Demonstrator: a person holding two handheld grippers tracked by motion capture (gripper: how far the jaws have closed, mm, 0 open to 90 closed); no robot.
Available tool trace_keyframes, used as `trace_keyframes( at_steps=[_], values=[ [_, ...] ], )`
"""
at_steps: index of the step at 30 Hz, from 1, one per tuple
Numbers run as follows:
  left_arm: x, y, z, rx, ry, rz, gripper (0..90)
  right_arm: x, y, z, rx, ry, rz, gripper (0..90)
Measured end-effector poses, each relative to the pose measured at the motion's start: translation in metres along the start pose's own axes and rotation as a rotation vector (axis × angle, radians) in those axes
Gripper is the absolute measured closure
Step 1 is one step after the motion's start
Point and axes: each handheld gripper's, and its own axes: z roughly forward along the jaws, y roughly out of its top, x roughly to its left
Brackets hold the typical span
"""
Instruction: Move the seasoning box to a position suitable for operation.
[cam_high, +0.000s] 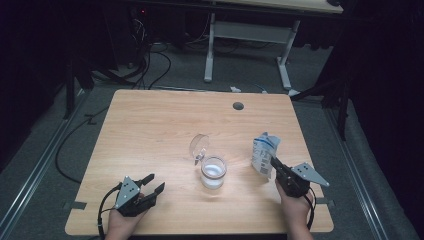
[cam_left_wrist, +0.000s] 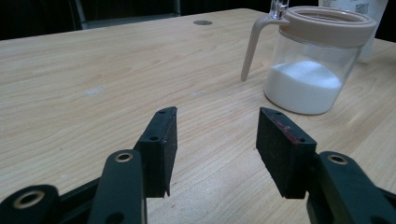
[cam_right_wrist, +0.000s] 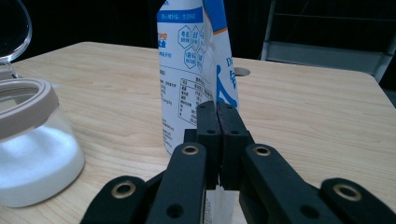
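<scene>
A clear jar (cam_high: 213, 172) with white powder in it stands near the table's middle front, its clear lid (cam_high: 198, 146) flipped up behind it. A white and blue printed bag (cam_high: 264, 151) stands upright to the jar's right. My right gripper (cam_high: 274, 161) is shut on the bag's near edge; in the right gripper view the pads (cam_right_wrist: 208, 122) press together on the bag (cam_right_wrist: 187, 70), and the jar (cam_right_wrist: 28, 154) sits at the left. My left gripper (cam_high: 152, 182) rests low at the front left, open and holding nothing. Past the left gripper (cam_left_wrist: 217, 114) stands the jar (cam_left_wrist: 310, 70), at the upper right.
The wooden table (cam_high: 150, 125) has a round cable hole (cam_high: 238, 105) near its far edge. Beyond it stand a white desk frame (cam_high: 250, 35) and cables on the grey floor. Bare wood lies left of the jar and behind it.
</scene>
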Motion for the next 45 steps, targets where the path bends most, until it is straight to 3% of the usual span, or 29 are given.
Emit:
trace_keyframes(
  at_steps=[20,28,35,45],
  values=[
    [0.0037,0.0002,-0.0015,0.0,0.005,-0.016,48.8,-0.0018,-0.0016,-0.002,0.01,-0.002,0.03,80.3],
    [0.0044,0.0002,-0.001,0.004,0.008,-0.021,48.7,-0.0014,-0.0016,0.001,0.038,0.001,0.048,65.1],
    [0.0052,0.0005,-0.0006,0.007,0.01,-0.036,48.7,0.0013,-0.001,0.0,0.054,-0.022,0.027,53.8],
    [0.0056,0.0013,0.0032,0.033,0.015,-0.046,49.7,0.0013,-0.0083,-0.0064,0.081,-0.03,0.018,52.1]
  ],
)
